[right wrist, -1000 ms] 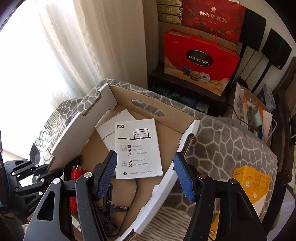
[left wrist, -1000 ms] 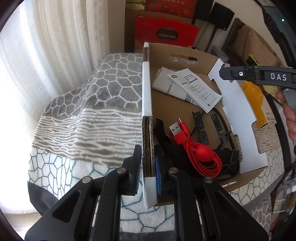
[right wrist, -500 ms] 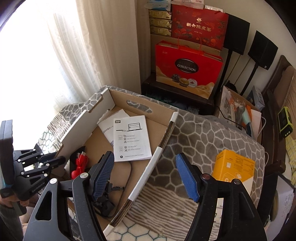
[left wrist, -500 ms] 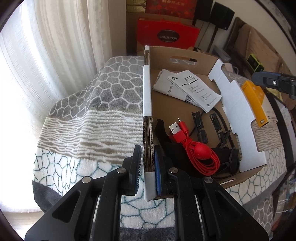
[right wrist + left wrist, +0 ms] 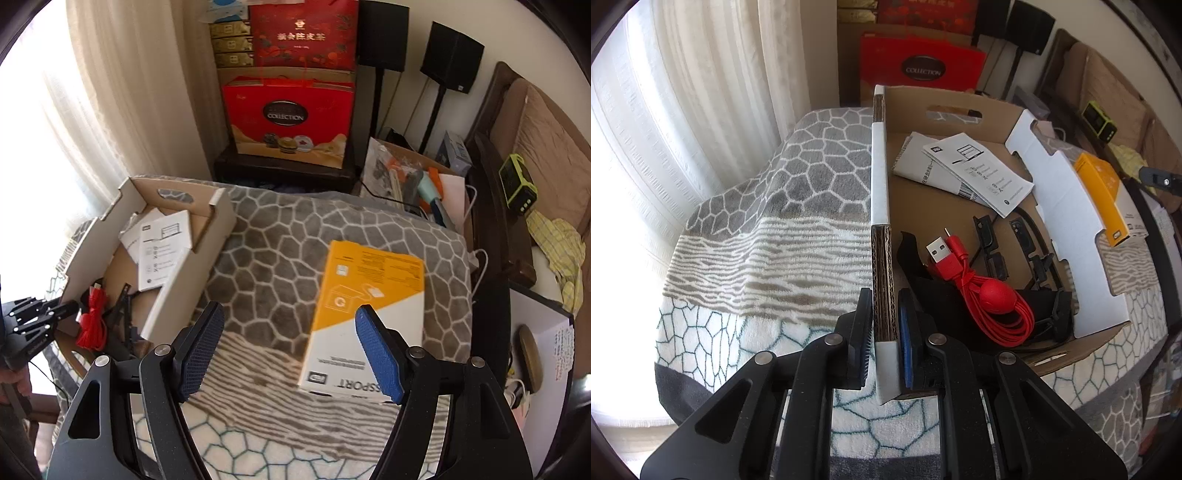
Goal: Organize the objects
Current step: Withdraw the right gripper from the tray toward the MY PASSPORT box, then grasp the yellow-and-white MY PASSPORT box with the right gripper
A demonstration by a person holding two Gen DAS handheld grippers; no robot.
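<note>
My left gripper (image 5: 884, 306) is shut on the near end of the left wall of an open cardboard box (image 5: 881, 177) standing on a patterned blanket. Inside the box lie white leaflets (image 5: 979, 173), a coiled red USB cable (image 5: 990, 295) and black plastic clips (image 5: 993, 240). A yellow-and-white carton (image 5: 369, 288) lies flat on the blanket to the right of the box (image 5: 184, 280). My right gripper (image 5: 290, 315) hovers above the blanket just in front of that carton. Its jaws are opening, with nothing gripped between them.
The blanket (image 5: 295, 236) covers the whole raised surface and drops off at its edges. Behind it stand a red gift bag (image 5: 288, 118), speakers on stands (image 5: 450, 55) and an open box of clutter (image 5: 410, 177). A curtain (image 5: 701, 92) hangs at the left.
My right gripper has swung from over the cardboard box rightwards to the yellow-and-white carton, and its jaws have spread wider. The left gripper keeps its hold on the box wall.
</note>
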